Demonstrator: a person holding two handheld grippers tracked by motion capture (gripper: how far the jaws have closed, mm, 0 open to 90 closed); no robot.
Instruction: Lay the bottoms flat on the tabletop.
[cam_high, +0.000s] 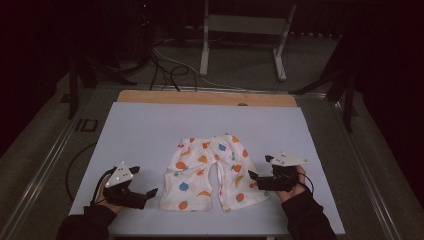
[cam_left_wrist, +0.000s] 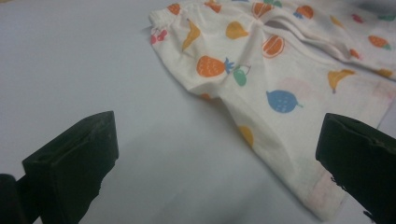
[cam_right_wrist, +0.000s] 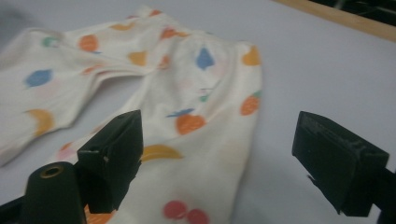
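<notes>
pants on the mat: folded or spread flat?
Spread flat. The fruit-print pants lie open on the white mat, waistband toward the far edge, both legs apart and pointing at the person; no fold across them.

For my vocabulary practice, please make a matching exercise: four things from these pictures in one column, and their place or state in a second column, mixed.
1. white fruit-print cotton shorts
2. left claw
3. right claw
4. light wooden strip

a. open, at the shorts' right leg
b. along the table's far edge
c. spread flat in the middle
d. open, beside the shorts' left leg

Pairs: 1-c, 2-d, 3-a, 4-b
</notes>
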